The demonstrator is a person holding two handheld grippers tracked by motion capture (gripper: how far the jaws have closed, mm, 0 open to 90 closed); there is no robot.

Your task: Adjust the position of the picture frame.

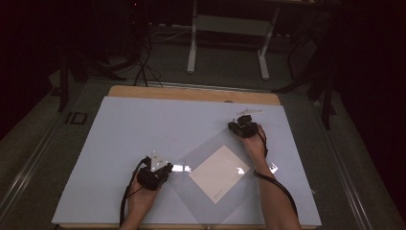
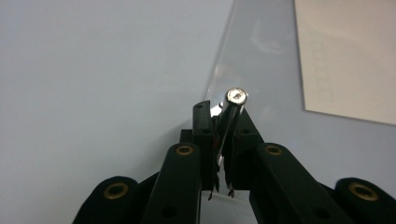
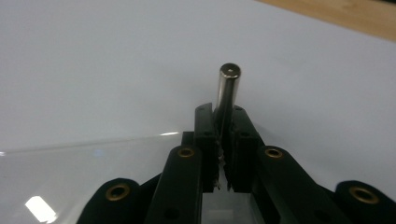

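At the desk's (image 1: 119, 124) centre, toward five o'clock, a clear sleeve (image 1: 203, 153) lies flat with a white sheet (image 1: 219, 173) inside. The left gripper (image 1: 154, 173) pinches its nine-o'clock corner, the right gripper (image 1: 244, 127) its one-o'clock corner, each clamped around a metal pin (image 2: 235, 100). Uneven pulling could probably slip the slick film free.

1. Clear plastic sheet (image 1: 201, 167): glossy, smooth, catching glare.
2. Paper card (image 1: 219, 173): matt, off-white.
3. Metal pin (image 3: 228, 91): polished, shiny.
4. Bench (image 1: 143, 93): wooden edge, under a matt pale cover (image 1: 143, 129).
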